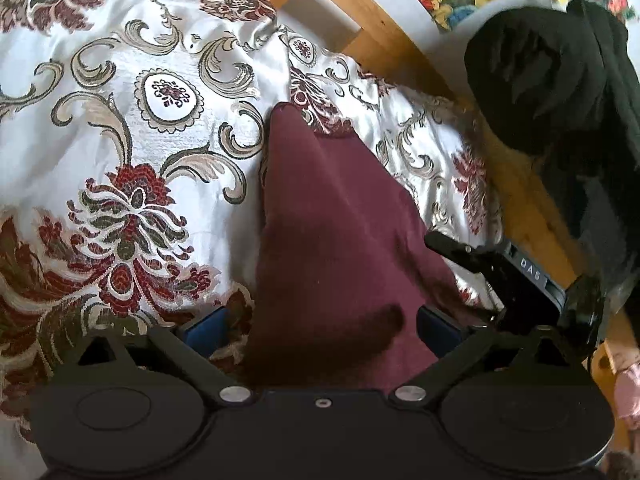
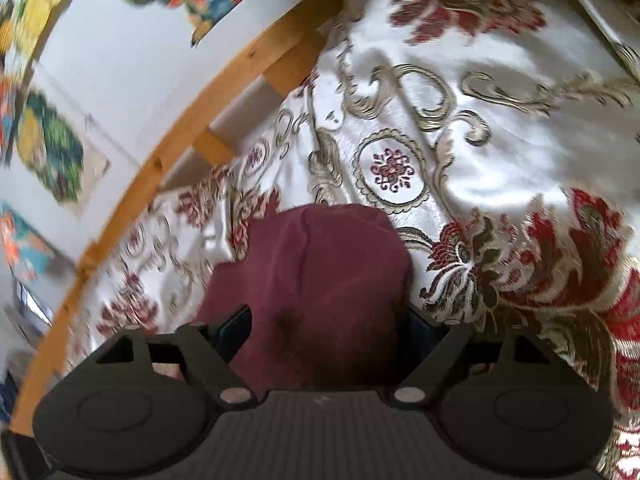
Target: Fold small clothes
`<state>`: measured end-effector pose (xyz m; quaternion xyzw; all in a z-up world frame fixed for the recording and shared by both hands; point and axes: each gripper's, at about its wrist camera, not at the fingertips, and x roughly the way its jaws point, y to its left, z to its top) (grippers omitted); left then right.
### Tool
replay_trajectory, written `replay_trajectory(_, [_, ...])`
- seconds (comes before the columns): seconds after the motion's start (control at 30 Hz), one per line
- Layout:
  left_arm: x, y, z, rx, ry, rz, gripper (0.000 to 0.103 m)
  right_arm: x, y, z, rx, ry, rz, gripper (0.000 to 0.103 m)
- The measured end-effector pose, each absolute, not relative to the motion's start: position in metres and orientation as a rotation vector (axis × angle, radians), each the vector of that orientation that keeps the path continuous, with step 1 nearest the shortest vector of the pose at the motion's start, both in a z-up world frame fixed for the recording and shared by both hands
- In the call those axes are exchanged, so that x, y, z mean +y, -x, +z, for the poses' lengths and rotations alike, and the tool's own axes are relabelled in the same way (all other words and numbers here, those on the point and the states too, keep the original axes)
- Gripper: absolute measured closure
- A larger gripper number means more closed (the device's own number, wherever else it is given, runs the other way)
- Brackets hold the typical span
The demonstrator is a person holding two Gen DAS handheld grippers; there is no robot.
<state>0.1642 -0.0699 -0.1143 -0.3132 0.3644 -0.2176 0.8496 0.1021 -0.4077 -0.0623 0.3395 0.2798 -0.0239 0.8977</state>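
Both the left gripper and right gripper are clamped on the maroon garment, draped toward 12 o'clock over the bed. Looks soft, light, floppy, so I'd grab edges.

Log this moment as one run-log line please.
step: folding | left tongs: shut on maroon garment | right tongs: shut on maroon garment | surface: floral bedspread | nearby: black cloth
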Motion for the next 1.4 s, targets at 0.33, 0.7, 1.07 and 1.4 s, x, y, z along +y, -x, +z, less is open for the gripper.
replay_trajectory(0.33, [-0.071,-0.164,-0.114,0.766,0.640,-0.478,0.029,-0.395,-0.110,-0.064,0.633,-0.524,-0.124,0.061])
replay_trajectory(0.7, [-0.064,-0.158,-0.102,0.693,0.624,-0.480,0.054,-0.349,-0.107,-0.025,0.513,-0.301,-0.066,0.083])
replay_trajectory(1.07, [-0.016,-0.158,-0.059,0.445,0.580,-0.358,0.056,-0.270,-0.149,0.033,0.376,-0.110,0.082,0.084])
replay_trajectory(1.4, [0.046,-0.191,-0.093,0.553,0.824,-0.089,0.057,-0.193,-0.227,-0.008,0.476,0.112,0.172,0.085])
